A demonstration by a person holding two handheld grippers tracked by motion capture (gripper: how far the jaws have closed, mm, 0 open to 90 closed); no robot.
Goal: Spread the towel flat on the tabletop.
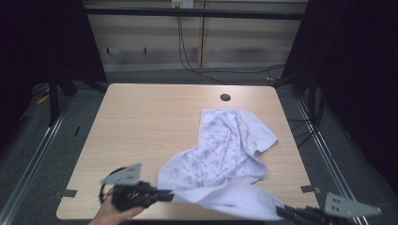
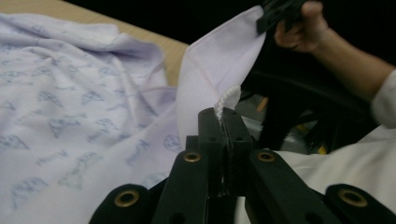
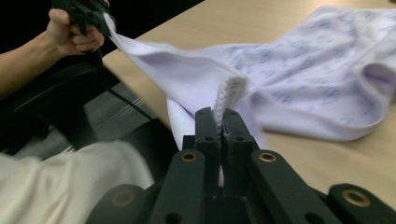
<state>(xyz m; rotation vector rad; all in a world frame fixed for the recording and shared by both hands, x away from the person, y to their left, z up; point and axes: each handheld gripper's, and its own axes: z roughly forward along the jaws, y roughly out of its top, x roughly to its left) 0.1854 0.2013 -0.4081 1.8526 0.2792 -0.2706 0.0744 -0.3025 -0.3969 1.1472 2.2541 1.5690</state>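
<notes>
A pale lilac towel [image 1: 225,150] with a small blue print lies crumpled across the right half of the wooden table [image 1: 145,122]. Its near edge is lifted and stretched along the table's front edge between both grippers. My left gripper [image 1: 170,196] is shut on the towel's left corner, and a bit of hem [image 2: 227,99] sticks up between its jaws. My right gripper [image 1: 280,211] is shut on the other corner, with the stitched edge [image 3: 227,93] pinched in its jaws. The towel [image 2: 70,98] spreads over the table beyond, also shown in the right gripper view as a towel [image 3: 303,79] folded on itself.
A round cable hole [image 1: 225,97] sits in the table's far side, just beyond the towel. The left half of the tabletop is bare wood. Dark floor and metal rails [image 1: 33,150] surround the table; a person's white sleeve [image 3: 70,182] is close below the grippers.
</notes>
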